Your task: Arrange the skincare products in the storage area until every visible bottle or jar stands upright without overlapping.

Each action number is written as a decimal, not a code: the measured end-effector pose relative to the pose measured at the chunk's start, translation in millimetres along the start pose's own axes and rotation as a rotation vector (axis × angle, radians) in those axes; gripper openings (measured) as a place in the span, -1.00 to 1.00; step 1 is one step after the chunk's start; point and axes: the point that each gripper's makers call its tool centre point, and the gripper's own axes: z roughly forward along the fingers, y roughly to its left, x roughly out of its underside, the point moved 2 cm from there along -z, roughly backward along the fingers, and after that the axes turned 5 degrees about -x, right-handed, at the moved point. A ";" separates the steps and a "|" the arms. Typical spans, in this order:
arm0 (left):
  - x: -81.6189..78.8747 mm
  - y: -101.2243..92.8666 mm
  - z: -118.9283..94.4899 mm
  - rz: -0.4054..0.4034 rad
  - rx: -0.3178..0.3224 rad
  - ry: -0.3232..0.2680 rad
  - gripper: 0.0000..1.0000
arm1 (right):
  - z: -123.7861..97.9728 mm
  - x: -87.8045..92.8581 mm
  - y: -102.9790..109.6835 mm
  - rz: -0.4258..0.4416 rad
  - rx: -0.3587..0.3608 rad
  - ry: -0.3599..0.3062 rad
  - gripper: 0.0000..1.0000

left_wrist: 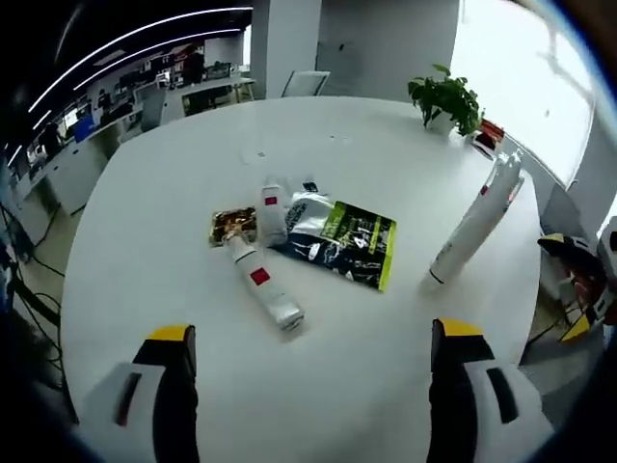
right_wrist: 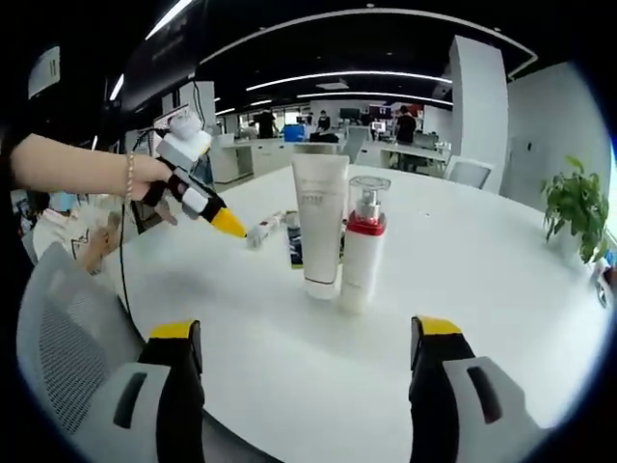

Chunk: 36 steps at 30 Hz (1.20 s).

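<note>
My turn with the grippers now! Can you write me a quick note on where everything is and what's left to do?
Left gripper: open, holding nothing, over the table.
Right gripper: open, holding nothing, facing the standing pair.
Standing upright, side by side: a white tube and a pump bottle.
Still lying down in the middle of the table: a long bottle and a small bottle, next to a green sachet and a small packet.
Done: two products upright.
Left: stand the two lying bottles up, apart from each other.
</note>
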 end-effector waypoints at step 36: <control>3.3 35.3 67.6 0.049 -0.142 0.176 -0.18 | -0.3 7.9 -10.4 0.035 0.054 0.037 0.69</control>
